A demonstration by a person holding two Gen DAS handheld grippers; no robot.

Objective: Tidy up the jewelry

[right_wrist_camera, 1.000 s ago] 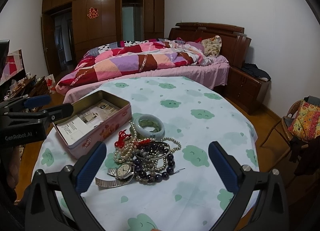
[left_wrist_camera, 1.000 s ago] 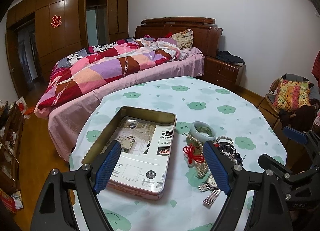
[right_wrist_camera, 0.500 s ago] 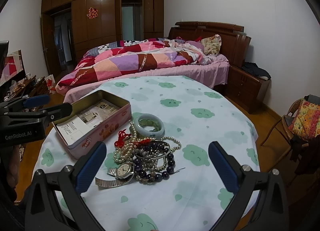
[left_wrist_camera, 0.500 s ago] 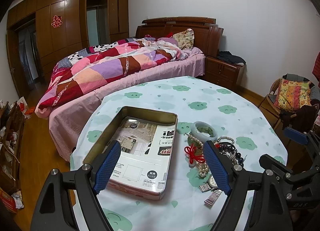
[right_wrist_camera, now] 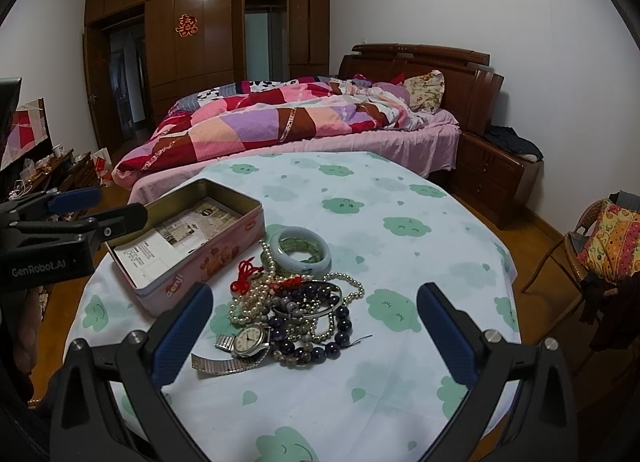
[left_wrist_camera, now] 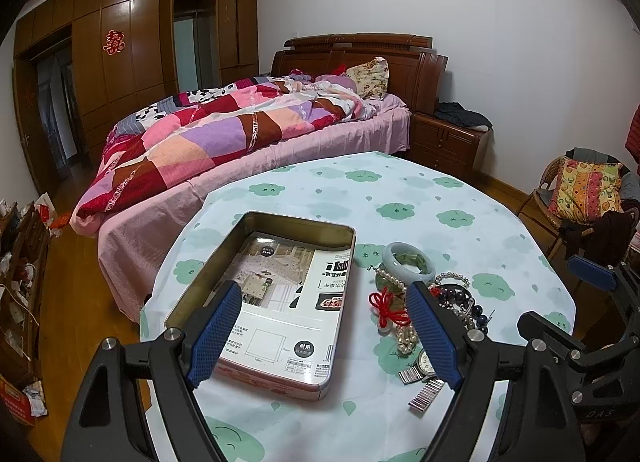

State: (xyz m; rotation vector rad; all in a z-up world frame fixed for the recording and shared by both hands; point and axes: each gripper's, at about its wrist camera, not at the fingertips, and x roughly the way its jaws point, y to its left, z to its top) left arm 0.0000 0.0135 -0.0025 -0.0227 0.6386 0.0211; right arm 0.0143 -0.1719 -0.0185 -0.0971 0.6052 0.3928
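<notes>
The left tool (left_wrist_camera: 324, 330) is hovering low in the frame of its own view with its two blue-padded fingers (left_wrist_camera: 214, 336) spread wide apart and nothing between them. It is sitting over the near end of an open pink tin (left_wrist_camera: 280, 294), which is lying on the desk (left_wrist_camera: 400, 189) left of centre with printed paper lining its bottom. The right tool (right_wrist_camera: 316, 336) is likewise standing open and empty at the bottom of its view, its fingers (right_wrist_camera: 182, 336) framing a heap of jewelry (right_wrist_camera: 296, 302) on the cloud-patterned cloth.

In that heap a pale jade bangle (right_wrist_camera: 302, 252) is lying at the far side, just beside the tin's right wall. A red knotted cord (right_wrist_camera: 244, 280) and a pearl strand (right_wrist_camera: 250, 300) are tangling together in the middle. Dark bead bracelets (right_wrist_camera: 316, 332) are piling at the near right, and a wristwatch (right_wrist_camera: 250, 340) with a metal band is resting at the near left edge. All of it is lying on the desk outside the tin. A bed (right_wrist_camera: 304, 117) with a patchwork quilt is filling the middle of the frame behind the desk.
</notes>
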